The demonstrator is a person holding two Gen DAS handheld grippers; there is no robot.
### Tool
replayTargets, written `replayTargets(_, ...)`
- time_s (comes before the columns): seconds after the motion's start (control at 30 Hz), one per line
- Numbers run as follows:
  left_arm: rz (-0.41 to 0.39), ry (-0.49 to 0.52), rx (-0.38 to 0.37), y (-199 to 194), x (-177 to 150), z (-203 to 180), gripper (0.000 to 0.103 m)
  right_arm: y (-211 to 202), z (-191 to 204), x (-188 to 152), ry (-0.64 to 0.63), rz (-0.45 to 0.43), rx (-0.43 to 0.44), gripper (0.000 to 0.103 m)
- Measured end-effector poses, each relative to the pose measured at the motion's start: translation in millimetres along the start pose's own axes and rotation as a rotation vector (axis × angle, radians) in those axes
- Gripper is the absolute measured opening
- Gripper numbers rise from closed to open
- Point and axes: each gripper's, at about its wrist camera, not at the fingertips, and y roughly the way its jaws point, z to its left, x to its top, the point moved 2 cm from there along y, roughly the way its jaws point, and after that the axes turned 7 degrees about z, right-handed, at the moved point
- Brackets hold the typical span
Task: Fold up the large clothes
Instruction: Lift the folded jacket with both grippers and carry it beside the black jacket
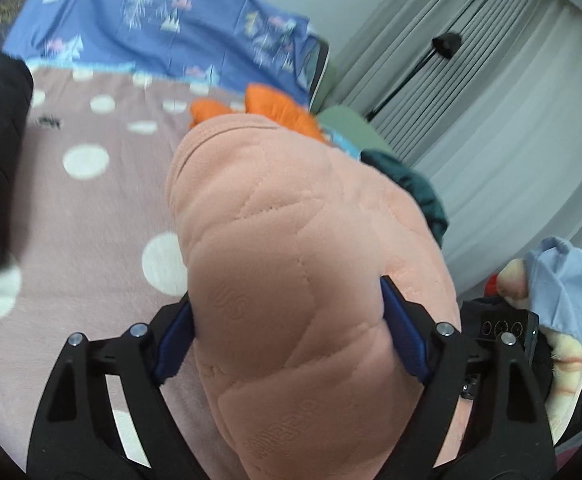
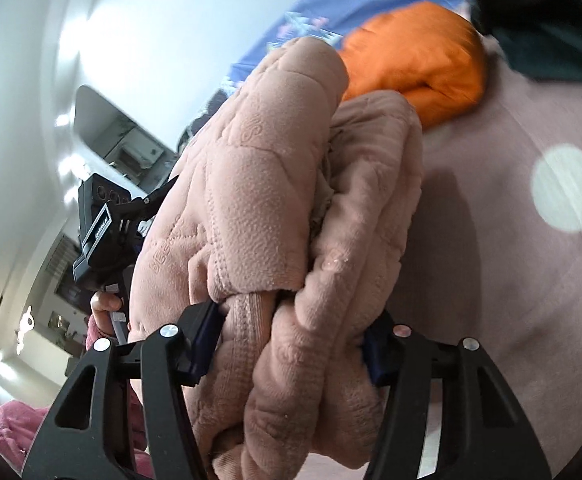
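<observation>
Here your left gripper [image 1: 291, 336] clenches the pink quilted garment [image 1: 299, 272], bunched above the dotted bedspread [image 1: 91, 208]. Only the right wrist view shows the folded layers — your right gripper [image 2: 291, 340] clamps them, tilted toward the orange garment [image 2: 415, 56] at the bed's far edge.

I am finding almost nothing legible from either wrist camera. Left of the right gripper [image 2: 291, 344], a black camera clamp [image 2: 101, 226] is carrying a small white word, too blurred for me to read. The pink quilted garment [image 2: 251, 208] is showing embossed scroll-like marks, which I am not reading as letters.
</observation>
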Motion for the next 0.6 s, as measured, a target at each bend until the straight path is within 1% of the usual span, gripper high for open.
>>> replayTargets(0.23, -0.11, 0.022, -0.015, -57.9, 8.3, 2.3, 0.085, 4.3, 48.7, 15.0, -0.134, -0.034, -0.023, 0.059)
replayTargets(0.43, -0.161, 0.014, -0.004, -86.1, 16.7, 10.3, 0.085, 15.6, 65.1, 24.1, -0.2, -0.03, -0.017, 0.059)
replayTargets(0.5, -0.176, 0.014, 0.009, -92.9, 23.6, 14.2, 0.085, 29.2, 69.9, 35.6, -0.214, -0.023, -0.004, 0.059)
replayTargets(0.6, -0.199, 0.015, 0.048, -105.3, 41.0, 22.5, 0.085, 52.8, 78.2, 60.0, -0.225, -0.002, 0.03, 0.059)
